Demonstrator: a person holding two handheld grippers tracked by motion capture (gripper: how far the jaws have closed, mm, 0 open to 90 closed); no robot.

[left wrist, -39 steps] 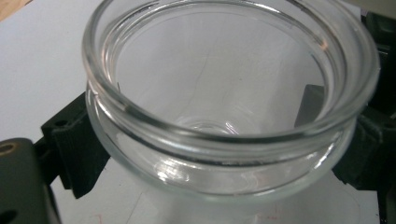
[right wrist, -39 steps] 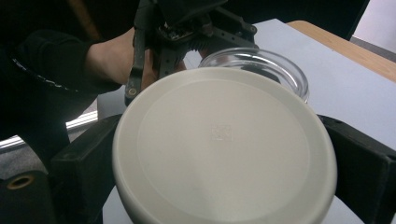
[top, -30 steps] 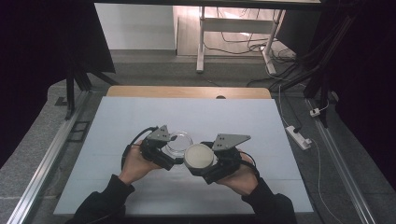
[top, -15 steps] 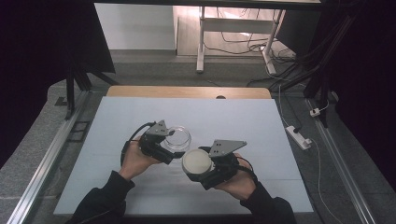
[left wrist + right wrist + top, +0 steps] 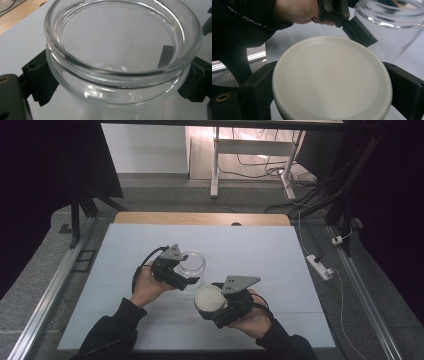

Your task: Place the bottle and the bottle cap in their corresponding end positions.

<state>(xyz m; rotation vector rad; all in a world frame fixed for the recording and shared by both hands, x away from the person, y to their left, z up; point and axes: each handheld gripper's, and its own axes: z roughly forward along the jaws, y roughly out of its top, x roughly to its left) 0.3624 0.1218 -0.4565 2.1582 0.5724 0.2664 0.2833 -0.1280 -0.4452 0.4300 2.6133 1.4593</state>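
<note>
A clear glass jar (image 5: 192, 264) stands open-mouthed on the white table sheet (image 5: 250, 250). My left gripper (image 5: 186, 274) is shut on the glass jar (image 5: 120, 57), one black jaw on each side below its rim. A round white lid (image 5: 210, 299) sits in my right gripper (image 5: 212, 302), which is shut on it just in front and to the right of the jar. In the right gripper view the white lid (image 5: 332, 80) lies flat between the jaws, with the jar (image 5: 392, 27) and the left gripper's jaw beyond it.
The wooden table edge (image 5: 200, 218) runs along the far side of the sheet. A white power strip (image 5: 320, 266) lies off the table's right edge. Metal rails (image 5: 45, 300) flank the table, and a desk frame (image 5: 250, 155) stands behind.
The right gripper has carried the lid away from the jar, toward the near right. The left gripper stays on the jar, shifted slightly up and left.
</note>
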